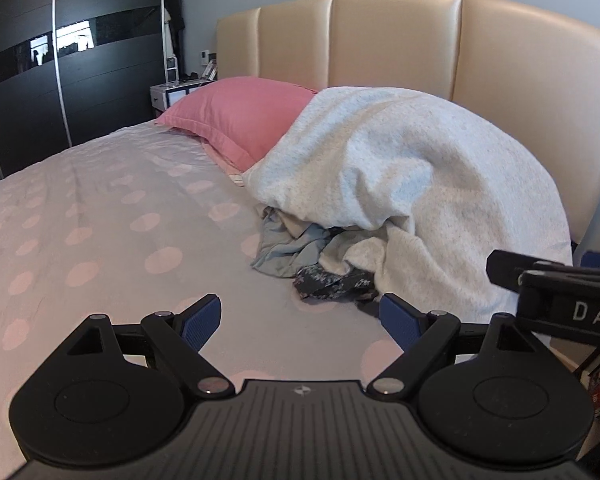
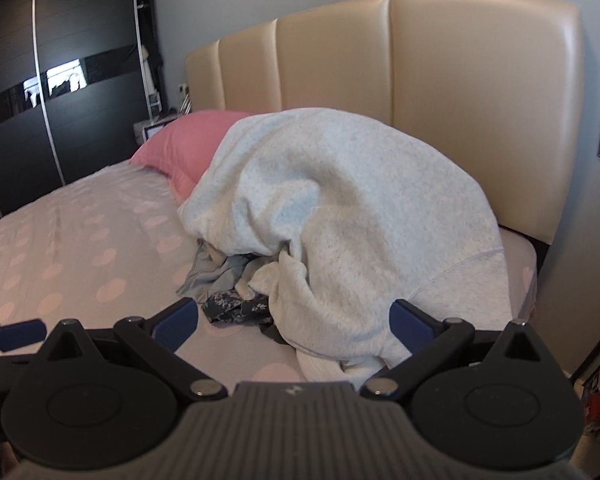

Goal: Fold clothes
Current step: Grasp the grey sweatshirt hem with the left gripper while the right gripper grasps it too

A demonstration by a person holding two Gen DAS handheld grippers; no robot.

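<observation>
A pile of clothes lies at the head of the bed, topped by a big light grey sweatshirt [image 1: 412, 168] that also shows in the right wrist view [image 2: 340, 208]. Under its front edge lie a pale blue garment [image 1: 288, 246] [image 2: 208, 274] and a dark patterned garment [image 1: 332, 282] [image 2: 236, 308]. My left gripper [image 1: 300, 322] is open and empty above the sheet, just short of the pile. My right gripper [image 2: 294, 326] is open and empty, its jaws either side of the sweatshirt's near edge, not touching it.
The bed has a grey sheet with pink dots [image 1: 100, 240]. A pink pillow [image 1: 240, 116] lies behind the pile against a beige padded headboard [image 1: 396, 40]. A dark wardrobe [image 1: 60, 80] and a nightstand [image 1: 172, 94] stand at far left. The bed's right edge [image 2: 528, 276] is beside the pile.
</observation>
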